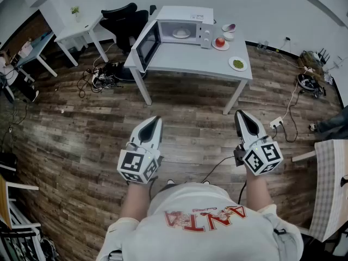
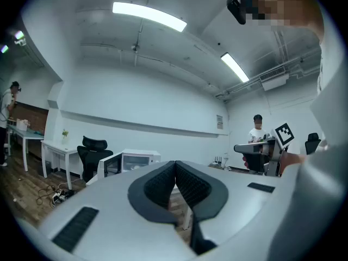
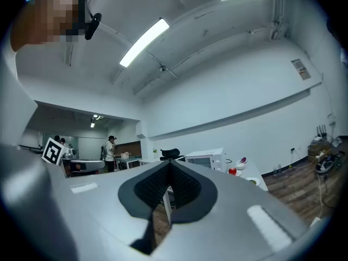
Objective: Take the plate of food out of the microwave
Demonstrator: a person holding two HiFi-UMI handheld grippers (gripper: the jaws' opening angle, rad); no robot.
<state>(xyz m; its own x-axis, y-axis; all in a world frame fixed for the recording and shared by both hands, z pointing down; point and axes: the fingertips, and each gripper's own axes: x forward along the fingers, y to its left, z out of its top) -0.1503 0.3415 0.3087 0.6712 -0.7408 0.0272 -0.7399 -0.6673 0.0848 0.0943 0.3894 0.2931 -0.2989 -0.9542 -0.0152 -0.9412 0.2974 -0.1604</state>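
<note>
Head view has me standing back on the wooden floor [image 1: 81,145], well apart from the white surface [image 1: 185,58] on the far side of the room. A black chair [image 1: 122,18] stands at that surface's far left corner. My left tongs [image 1: 156,122] are held level over the floor, clenched, the pads pressed together with nothing between them. On the left part of the surface sits the microwave [image 1: 187,12], its door [image 1: 147,43] swung wide open to the left. The plate of food [image 1: 181,33] is inside the cavity, a pale mound on a white plate. Just right of the microwave a red apple [image 1: 220,41] lies on a dish, and nearer, close to the surface's right edge, is a small plate of green food [image 1: 237,63]. My right tongs [image 1: 241,115] are likewise level and clenched on nothing, well short of the surface.
</note>
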